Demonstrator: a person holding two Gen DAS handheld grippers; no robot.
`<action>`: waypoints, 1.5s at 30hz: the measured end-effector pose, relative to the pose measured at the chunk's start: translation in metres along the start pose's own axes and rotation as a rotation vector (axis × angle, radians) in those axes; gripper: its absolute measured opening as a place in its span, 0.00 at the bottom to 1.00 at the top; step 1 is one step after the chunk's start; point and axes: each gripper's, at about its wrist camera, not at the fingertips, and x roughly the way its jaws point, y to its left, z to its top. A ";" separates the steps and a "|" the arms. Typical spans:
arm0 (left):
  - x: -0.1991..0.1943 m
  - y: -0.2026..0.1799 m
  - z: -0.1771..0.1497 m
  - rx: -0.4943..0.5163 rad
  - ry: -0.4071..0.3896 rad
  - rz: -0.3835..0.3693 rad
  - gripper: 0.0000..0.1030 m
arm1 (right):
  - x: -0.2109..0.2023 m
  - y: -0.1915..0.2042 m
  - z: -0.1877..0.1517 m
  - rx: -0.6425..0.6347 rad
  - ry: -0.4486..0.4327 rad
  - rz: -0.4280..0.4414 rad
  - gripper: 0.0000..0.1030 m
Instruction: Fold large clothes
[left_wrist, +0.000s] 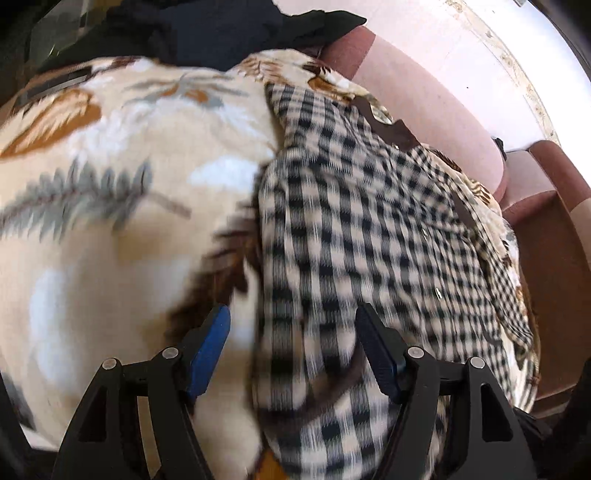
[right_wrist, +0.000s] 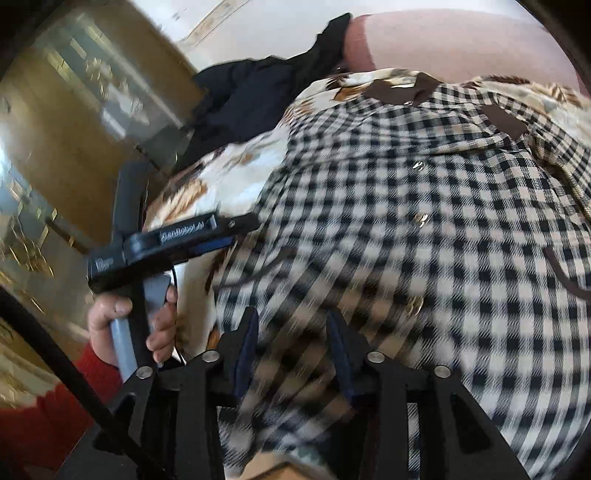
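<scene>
Black-and-cream checked garment (right_wrist: 424, 221) with brown collar patches, spread rumpled over a leaf-patterned blanket (left_wrist: 110, 166)

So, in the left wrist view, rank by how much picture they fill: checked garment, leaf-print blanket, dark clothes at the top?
1-2. leaf-print blanket and checked garment, too alike to rank
3. dark clothes, smallest, though farthest away
</scene>
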 end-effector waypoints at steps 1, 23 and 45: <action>-0.002 0.001 -0.006 -0.005 0.005 -0.006 0.67 | -0.003 -0.002 -0.008 0.008 -0.012 -0.051 0.43; -0.019 -0.015 -0.080 0.037 0.013 -0.092 0.73 | -0.054 -0.085 -0.064 0.334 -0.110 -0.063 0.03; -0.055 0.002 -0.081 0.165 0.062 0.043 0.13 | -0.126 -0.221 -0.027 0.586 -0.225 -0.360 0.37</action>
